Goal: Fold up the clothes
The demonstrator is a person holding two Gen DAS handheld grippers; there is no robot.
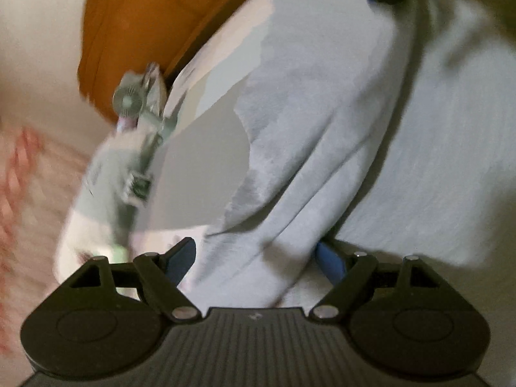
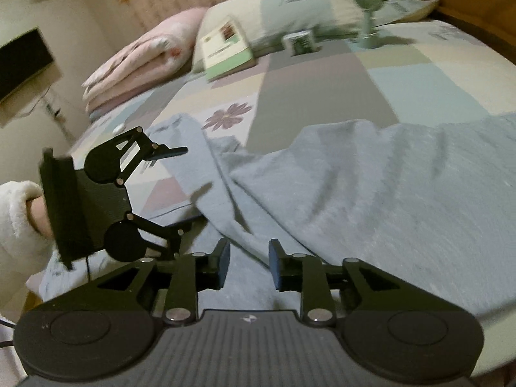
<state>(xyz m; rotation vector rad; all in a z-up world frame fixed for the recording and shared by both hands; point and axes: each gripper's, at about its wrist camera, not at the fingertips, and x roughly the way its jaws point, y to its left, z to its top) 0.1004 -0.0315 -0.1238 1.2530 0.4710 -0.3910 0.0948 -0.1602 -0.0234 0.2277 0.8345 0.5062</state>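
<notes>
A pale blue garment [image 2: 371, 200] lies rumpled across the patchwork bed, one narrow part stretching toward the far left. In the left wrist view the same garment [image 1: 322, 148] fills the middle, with folds running between the fingers. My left gripper [image 1: 258, 261] is open with cloth lying between its blue pads; it also shows in the right wrist view [image 2: 180, 190], jaws wide apart at the garment's left edge. My right gripper [image 2: 249, 264] is open, close above the near part of the garment, holding nothing.
The bed [image 2: 322, 96] has a patchwork cover. At its head lie a pillow [image 2: 322, 3], a folded pink blanket [image 2: 142, 58], a book [image 2: 225, 48], a small box [image 2: 300, 42] and a green desk fan [image 2: 367, 9]. An orange headboard [image 1: 145, 25] stands behind.
</notes>
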